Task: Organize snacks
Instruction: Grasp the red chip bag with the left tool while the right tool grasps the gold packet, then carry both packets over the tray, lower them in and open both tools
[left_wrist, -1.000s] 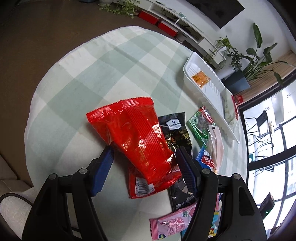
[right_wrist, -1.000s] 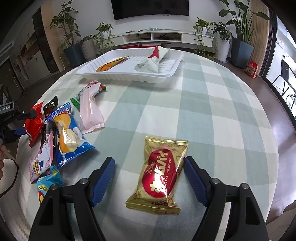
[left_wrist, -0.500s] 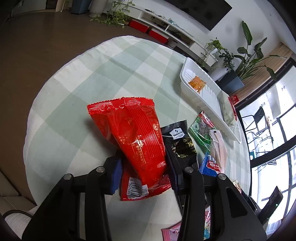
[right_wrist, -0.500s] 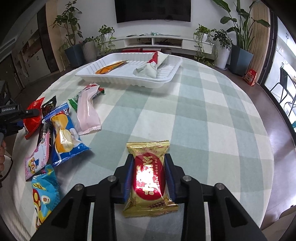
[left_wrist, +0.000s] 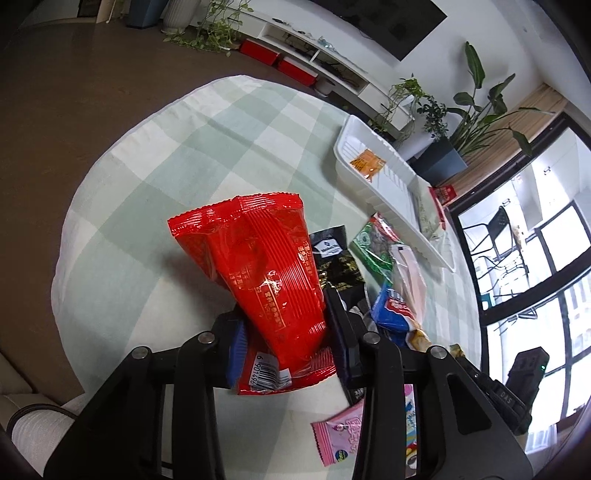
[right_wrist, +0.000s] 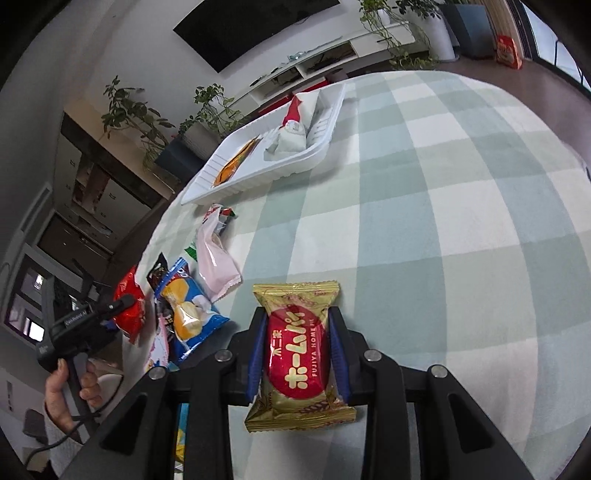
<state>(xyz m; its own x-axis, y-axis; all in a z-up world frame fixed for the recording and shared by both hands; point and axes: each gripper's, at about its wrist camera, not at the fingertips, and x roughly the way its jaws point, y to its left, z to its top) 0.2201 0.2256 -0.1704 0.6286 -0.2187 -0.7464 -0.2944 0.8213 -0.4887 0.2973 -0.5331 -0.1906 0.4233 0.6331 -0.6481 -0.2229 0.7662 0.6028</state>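
**Both claws clenched on snack packets over the checked bench**

The round bench (right_wrist: 424, 192), under a pale green and white checked cloth, carries everything. At its far side lies a long white tray (right_wrist: 314, 155) with an orange packet (left_wrist: 366, 162) at one end and a white wrapped snack with a red tip (right_wrist: 290, 134) further along.

Between the tray and the left claw a loose cluster of snacks lies on the cloth: a blue bag (right_wrist: 184, 314), a pale pink pouch (right_wrist: 212, 258), a green packet (left_wrist: 373, 247), a black packet (left_wrist: 334, 262) and a small pink sachet (left_wrist: 341, 435).

The left claw (left_wrist: 286, 336) has just been closing, and its blue pads now pinch the lower part of a red ribbed bag (left_wrist: 266, 266), which stands up out of the claw with its crimped top tilted away.

The right claw (right_wrist: 297, 354) grips a gold pie wrapper with a red oval label (right_wrist: 297, 354) across its width, both pads pressed to its sides, well apart from the tray.

A person's hand (right_wrist: 68, 387) grasps the handle of the left tool.
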